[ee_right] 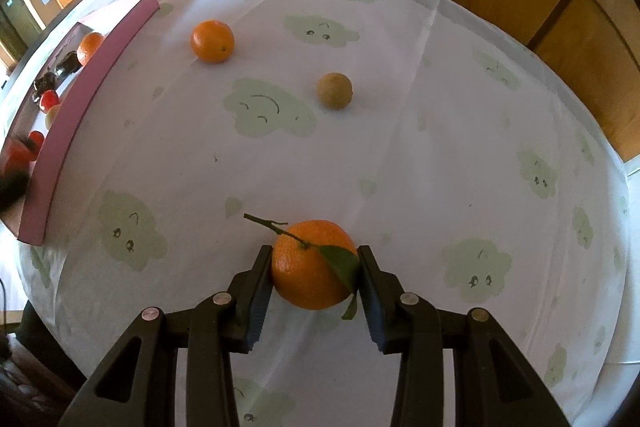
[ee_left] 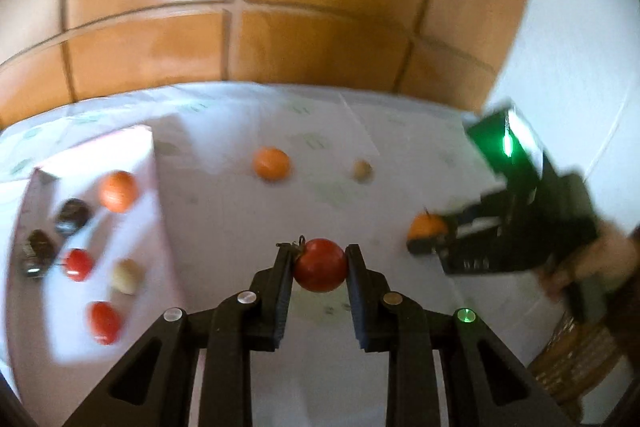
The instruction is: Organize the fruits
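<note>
1. Left wrist view: the left claw pinches a small round red tomato at its widest girth, above the cloth-covered worktop; soft, thin-skinned, so gently (stem up).
2. Right claw closes on a leafy orange mandarin, firmer, resting low, near the pink tray.

On the table, a tray holding several fruits lies at the left, an orange and a small round fruit sit apart toward the far side, and a leafy mandarin lies nearest.
</note>
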The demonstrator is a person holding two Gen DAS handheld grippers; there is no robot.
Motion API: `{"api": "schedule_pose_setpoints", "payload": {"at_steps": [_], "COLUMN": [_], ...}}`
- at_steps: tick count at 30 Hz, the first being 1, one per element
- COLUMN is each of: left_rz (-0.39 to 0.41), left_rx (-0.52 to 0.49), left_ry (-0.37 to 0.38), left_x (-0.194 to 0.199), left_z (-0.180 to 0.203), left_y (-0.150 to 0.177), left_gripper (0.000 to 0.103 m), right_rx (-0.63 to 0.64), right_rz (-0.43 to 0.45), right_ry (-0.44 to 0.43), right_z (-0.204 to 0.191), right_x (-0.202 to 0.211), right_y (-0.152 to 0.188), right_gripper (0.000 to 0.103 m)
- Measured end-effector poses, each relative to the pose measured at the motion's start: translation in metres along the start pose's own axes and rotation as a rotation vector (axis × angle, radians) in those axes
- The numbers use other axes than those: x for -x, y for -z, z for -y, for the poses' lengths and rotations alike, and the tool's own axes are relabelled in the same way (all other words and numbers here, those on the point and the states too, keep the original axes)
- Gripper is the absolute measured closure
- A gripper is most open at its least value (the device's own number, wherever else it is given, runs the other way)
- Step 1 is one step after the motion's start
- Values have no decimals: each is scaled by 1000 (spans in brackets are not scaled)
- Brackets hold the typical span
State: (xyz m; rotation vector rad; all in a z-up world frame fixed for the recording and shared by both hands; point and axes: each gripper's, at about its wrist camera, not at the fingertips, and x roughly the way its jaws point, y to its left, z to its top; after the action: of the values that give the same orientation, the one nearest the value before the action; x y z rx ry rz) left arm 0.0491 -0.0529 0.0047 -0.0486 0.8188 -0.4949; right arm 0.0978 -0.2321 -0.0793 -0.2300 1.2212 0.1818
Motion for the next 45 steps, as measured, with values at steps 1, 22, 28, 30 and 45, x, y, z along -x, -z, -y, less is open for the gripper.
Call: {"api": "schedule_pose_setpoints", "payload": {"at_steps": [1, 22, 28, 30, 45], "left_rz": [13, -117, -105, -86, 40], "left_rx": [27, 315, 306, 304, 280], "left_ry": [-14, -376, -419, -451, -488], "left_x": [9, 22, 23, 29, 58], "left_z": [-12, -173, -174, -171, -132], "left_y": [-3, 25, 26, 28, 27], "left_gripper": [77, 75, 71, 61, 42], "right_rx": [0, 35, 42, 42, 47], "right_rz": [0, 14, 12, 12, 16], "right_ry": [0, 40, 43, 44, 55], "right_z": [1, -17, -18, -19, -24], "right_x": [0, 3, 2, 3, 7], "right_y": [0, 9, 9, 10, 14], "right_gripper": [62, 62, 62, 62, 62]}}
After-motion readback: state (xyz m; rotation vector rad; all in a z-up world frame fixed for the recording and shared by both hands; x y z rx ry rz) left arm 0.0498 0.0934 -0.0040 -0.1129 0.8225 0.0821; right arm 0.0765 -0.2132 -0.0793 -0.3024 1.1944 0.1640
